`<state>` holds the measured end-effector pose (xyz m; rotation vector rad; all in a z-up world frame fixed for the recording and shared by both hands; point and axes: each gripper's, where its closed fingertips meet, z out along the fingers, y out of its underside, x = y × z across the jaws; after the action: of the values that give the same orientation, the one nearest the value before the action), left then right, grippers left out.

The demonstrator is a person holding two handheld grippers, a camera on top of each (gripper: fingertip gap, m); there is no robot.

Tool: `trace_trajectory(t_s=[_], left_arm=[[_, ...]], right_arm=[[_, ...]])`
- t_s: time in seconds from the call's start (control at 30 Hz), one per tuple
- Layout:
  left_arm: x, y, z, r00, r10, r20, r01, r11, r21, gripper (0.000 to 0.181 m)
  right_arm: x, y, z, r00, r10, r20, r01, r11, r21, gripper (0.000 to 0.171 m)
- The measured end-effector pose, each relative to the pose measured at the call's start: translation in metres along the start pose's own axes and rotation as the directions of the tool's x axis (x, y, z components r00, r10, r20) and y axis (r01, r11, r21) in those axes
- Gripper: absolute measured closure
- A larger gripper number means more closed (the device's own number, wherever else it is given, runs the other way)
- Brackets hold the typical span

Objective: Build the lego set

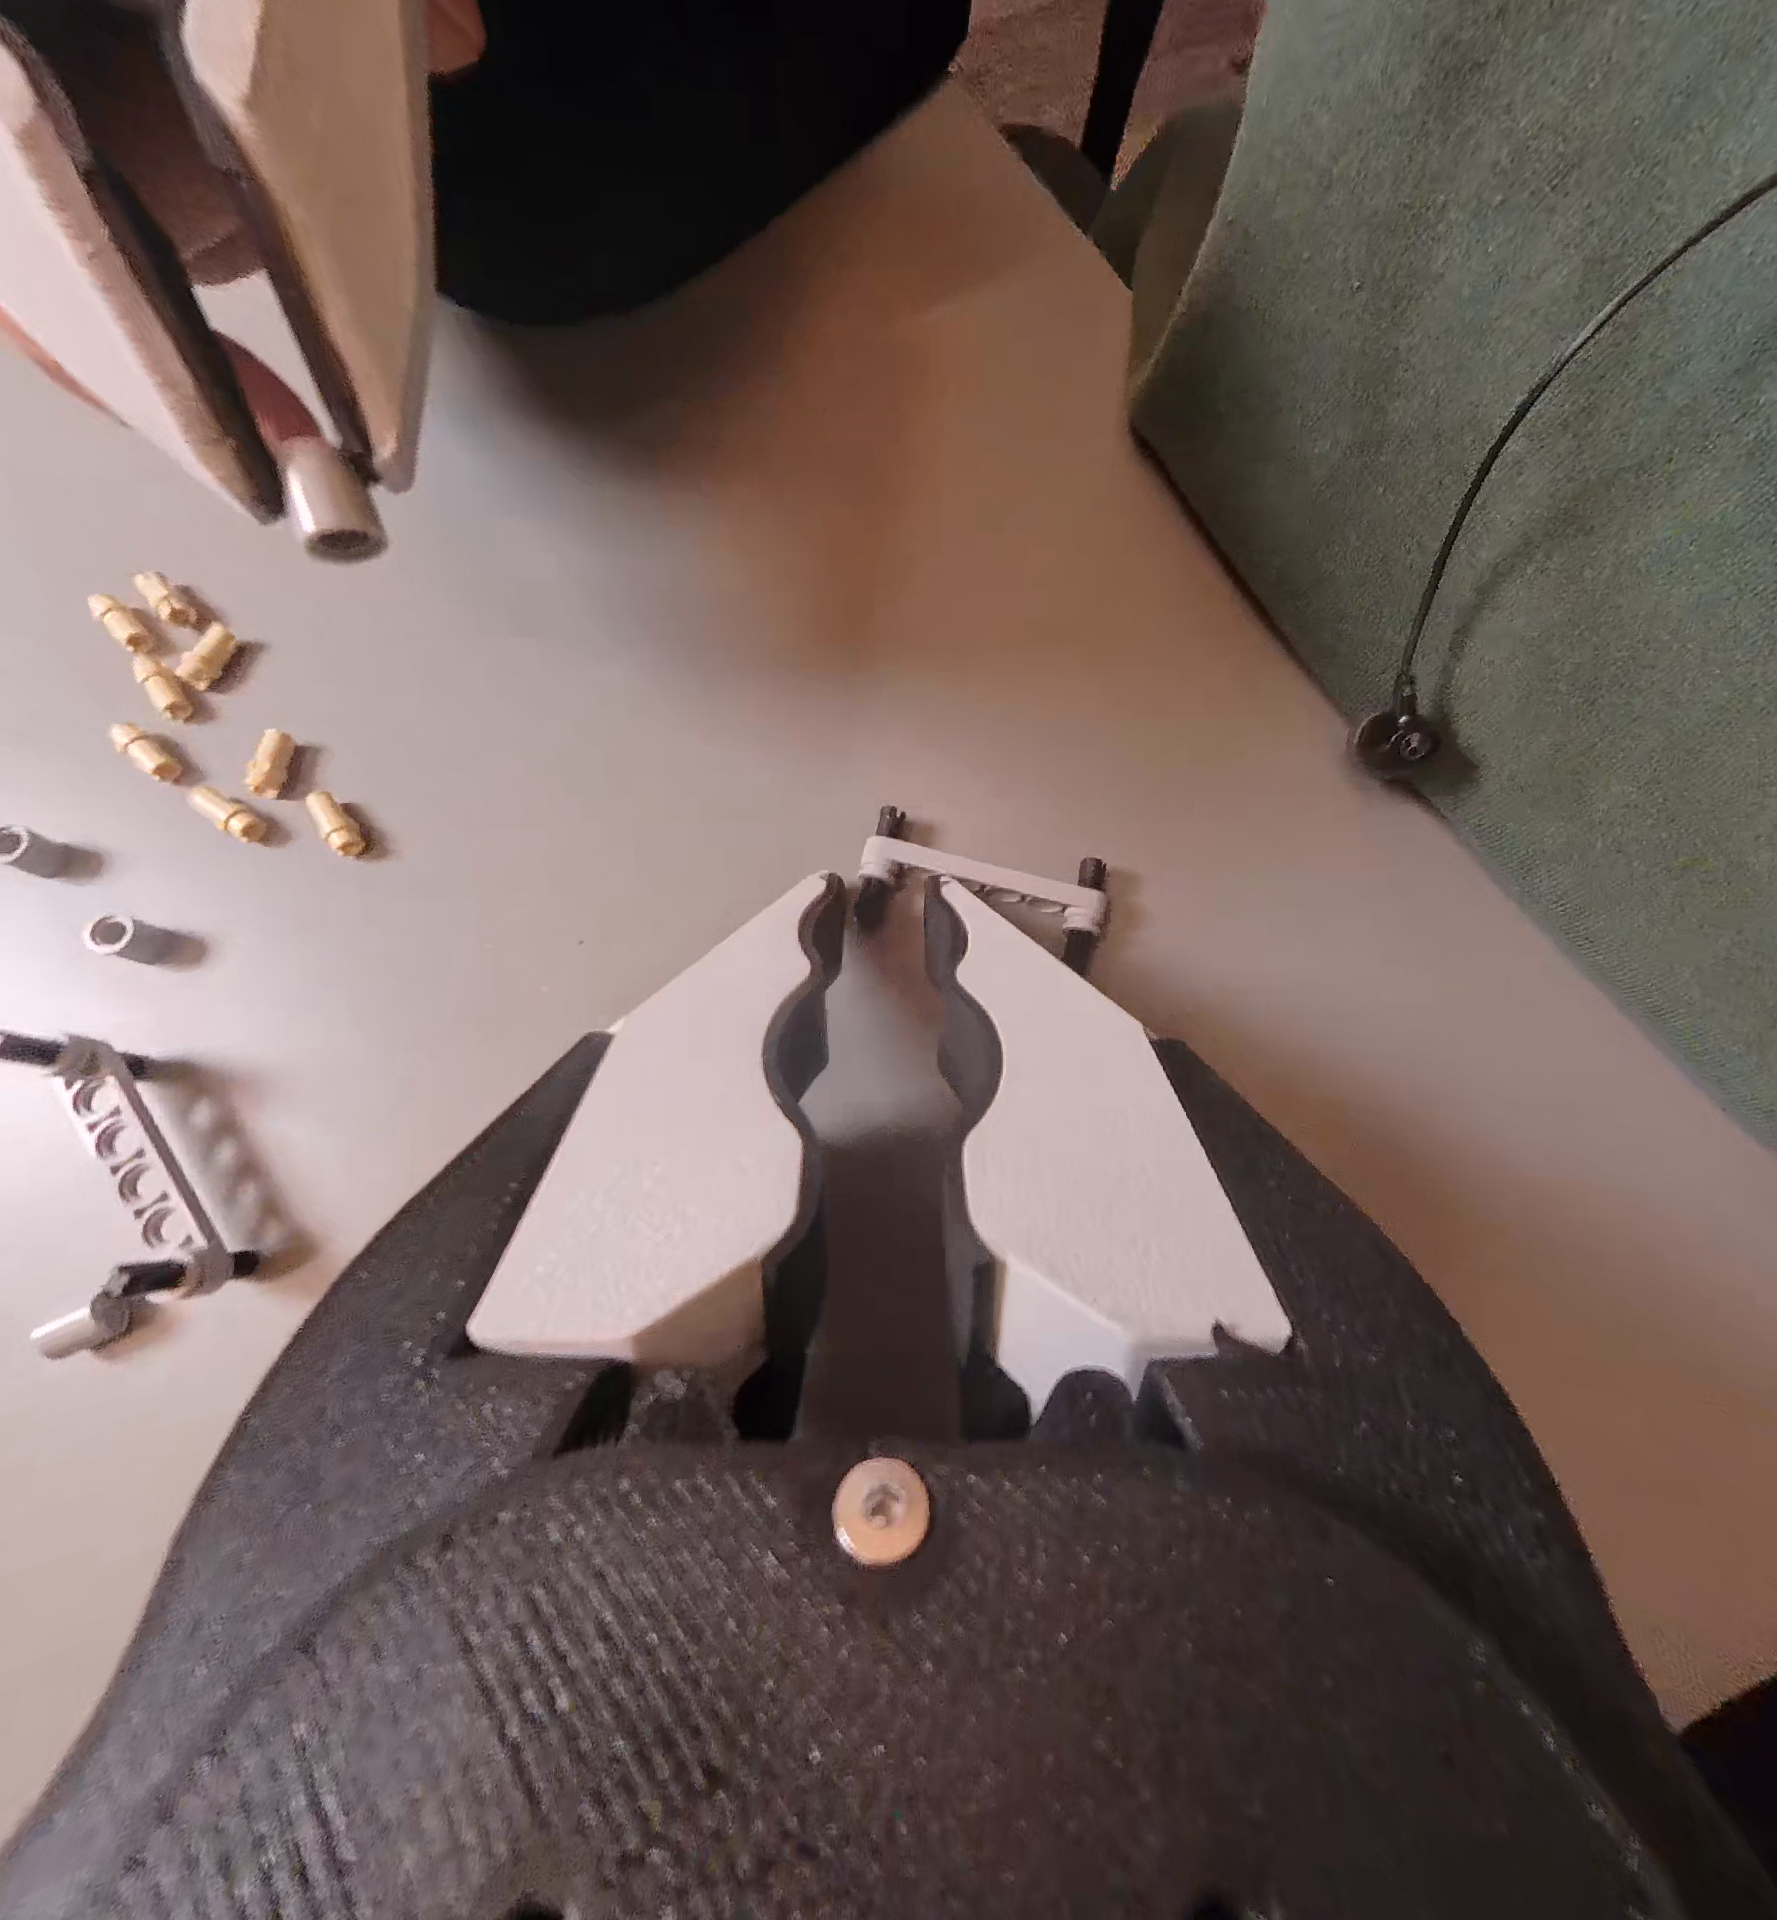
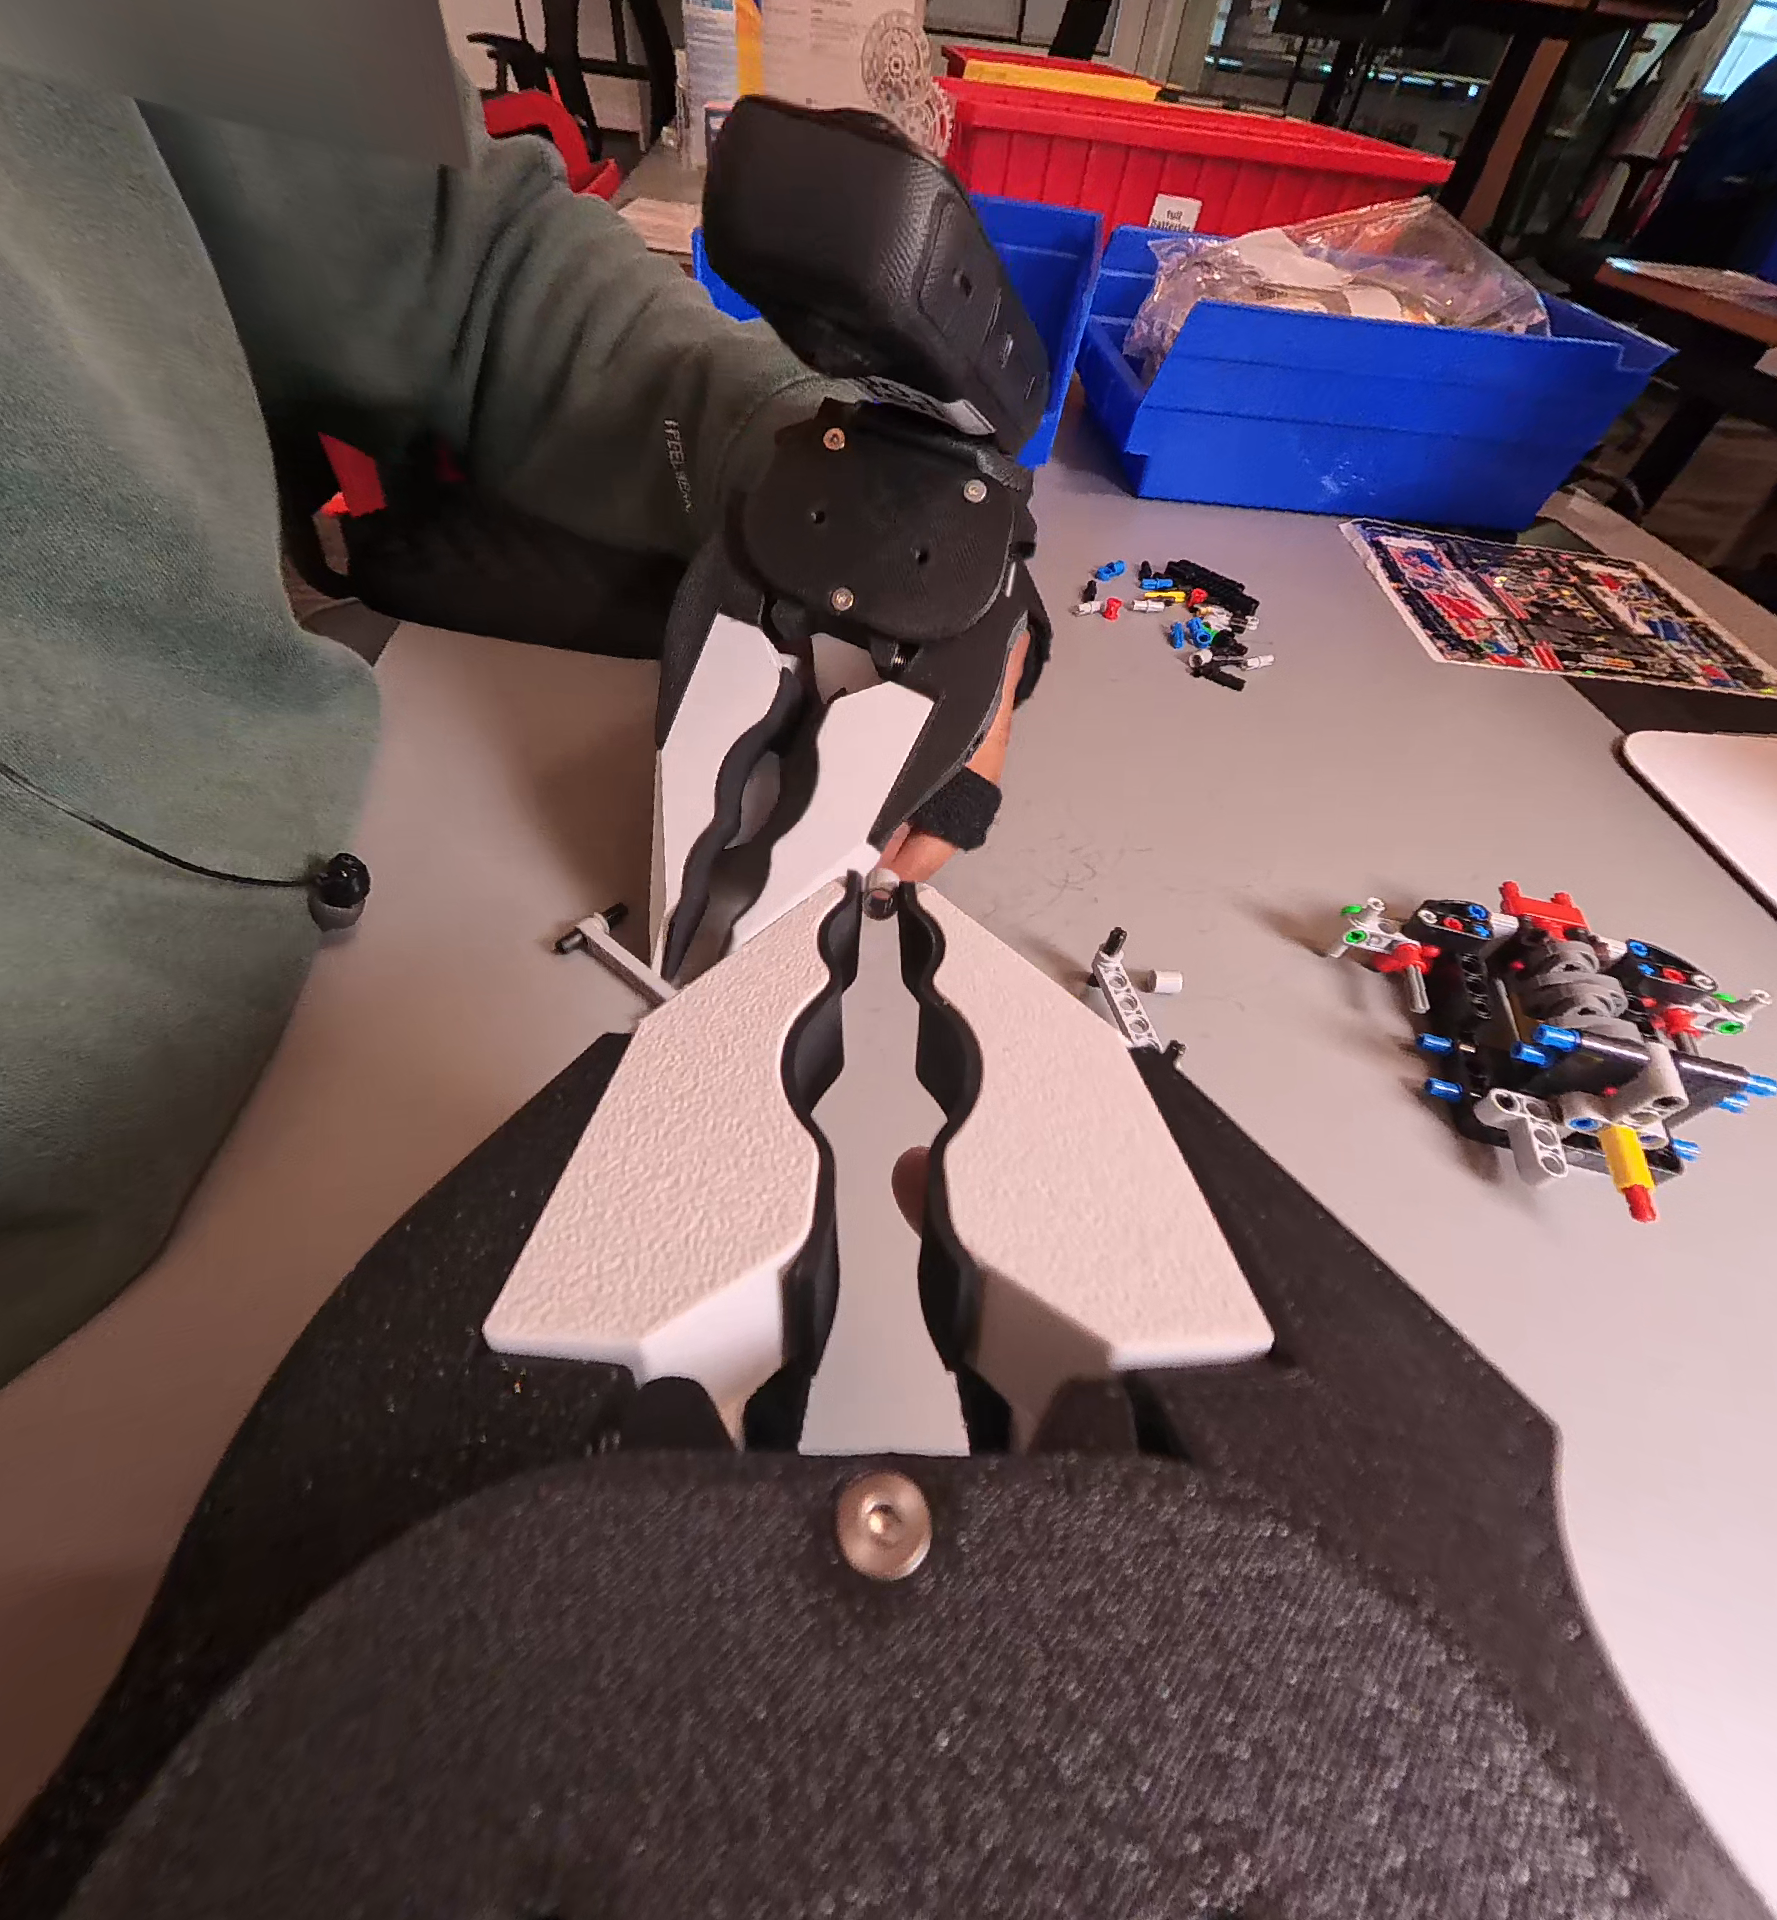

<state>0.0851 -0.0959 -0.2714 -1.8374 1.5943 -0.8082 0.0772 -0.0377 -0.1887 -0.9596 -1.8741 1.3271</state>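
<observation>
Your right gripper (image 2: 879,902) pinches a grey sleeve (image 2: 881,891) at its tips. Your left gripper (image 1: 879,896) stands narrowly parted around one black axle (image 1: 871,902) of a white beam (image 1: 977,875) lying near the table edge (image 1: 1227,613). Tan pins (image 1: 209,717) lie well apart; bare table (image 1: 655,675) lies between.

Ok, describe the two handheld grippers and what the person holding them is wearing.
Both match: the left gripper and right gripper each have a textured black printed body, a silver screw at the centre, and two flat white tapered fingers lined with wavy black rubber pads. The person wears a green sweatshirt with a thin black drawcord and a black fingerless glove.
</observation>
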Motion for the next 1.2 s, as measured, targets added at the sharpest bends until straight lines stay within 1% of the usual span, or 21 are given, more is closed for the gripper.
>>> trace_trajectory(t_s=[0.07,0.17,0.23,0.3,0.4,0.5,0.6,0.7,0.9,1.2], left_arm=[[0.003,-0.002,0.004,1.0,0.018,-0.008,-0.018,1.0,0.008,0.176],[0.004,-0.005,0.006,1.0,0.016,0.017,-0.016,1.0,0.011,0.178],[0.001,-0.005,0.007,0.998,0.005,0.06,-0.006,1.0,0.013,0.178],[-0.004,-0.007,0.003,0.993,-0.04,0.113,0.036,0.999,0.038,0.179],[-0.009,-0.023,-0.017,0.975,-0.164,0.147,0.132,0.97,0.204,0.18],[-0.012,-0.042,-0.044,0.942,-0.306,0.14,0.228,0.886,0.404,0.18],[-0.012,-0.053,-0.063,0.909,-0.397,0.126,0.285,0.812,0.51,0.18],[-0.012,-0.05,-0.065,0.891,-0.423,0.162,0.297,0.815,0.497,0.18],[-0.008,-0.048,-0.061,0.886,-0.438,0.151,0.321,0.816,0.48,0.18],[-0.007,-0.04,-0.057,0.887,-0.442,0.134,0.341,0.823,0.454,0.18]], right_arm=[[0.0,0.0,-0.001,1.0,0.004,0.003,-0.004,1.0,0.001,0.167],[-0.002,0.001,0.0,1.0,0.005,0.016,-0.005,1.0,-0.003,0.167],[-0.003,0.003,0.001,1.0,0.004,0.022,-0.003,1.0,-0.012,0.167],[-0.004,0.005,0.001,1.0,0.003,0.023,-0.003,1.0,-0.018,0.167],[-0.006,0.0,0.001,1.0,-0.006,0.024,0.006,1.0,0.007,0.167],[-0.012,-0.013,0.0,0.999,-0.001,0.047,-0.002,0.997,0.081,0.167],[-0.019,-0.021,0.002,0.996,0.013,0.083,-0.024,0.992,0.126,0.167],[-0.024,-0.02,0.007,0.994,0.03,0.107,-0.044,0.991,0.13,0.167],[-0.027,-0.01,0.02,0.99,0.061,0.13,-0.073,0.993,0.089,0.167],[-0.03,-0.005,0.025,0.977,0.112,0.18,-0.127,0.989,0.074,0.167]])
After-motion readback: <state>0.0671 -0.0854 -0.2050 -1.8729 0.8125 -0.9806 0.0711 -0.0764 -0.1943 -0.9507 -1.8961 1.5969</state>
